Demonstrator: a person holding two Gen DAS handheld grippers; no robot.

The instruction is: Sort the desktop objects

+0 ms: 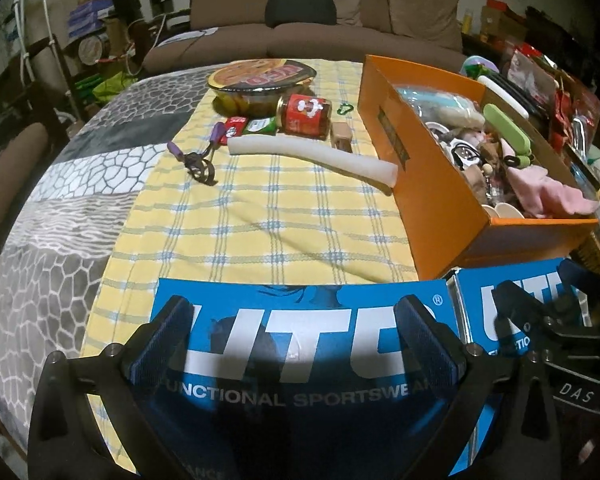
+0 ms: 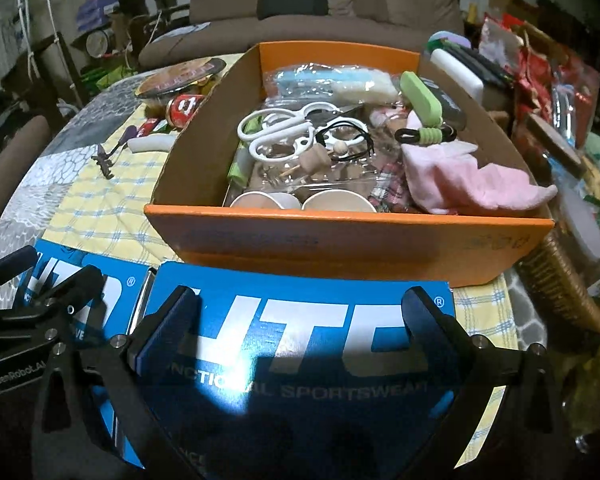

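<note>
Both grippers hovered low at the near edge of the table, each above a blue box printed with white letters. The left gripper [image 1: 294, 320] had its fingers spread wide and held nothing; the right gripper [image 2: 300, 308] was likewise spread and empty.

The loose items lay in the upper middle of the left wrist view, on the yellow checked cloth [image 1: 260, 216]: a white foam tube [image 1: 312, 158], a red jar [image 1: 304, 116] on its side, a purple-handled tool [image 1: 198, 156], small packets [image 1: 252, 125], a small tan block [image 1: 342, 138] and a lidded bowl [image 1: 260, 80]. All sat well ahead of the left gripper, slightly left of the orange box [image 1: 440, 176].

The tube's long axis ran from upper left to lower right in that view, its right end just beside the box's wall. Whether it touched the wall could not be told.

Judgement: the left gripper was the nearer one to these items, with open cloth between for a straight reach. The right gripper faced the orange box [image 2: 348, 236] directly; that box was already crowded with white scissors [image 2: 280, 128], cups [image 2: 304, 200] and a pink cloth [image 2: 472, 184]. The box's near wall stood as the edge to clear when dropping anything in.
</note>
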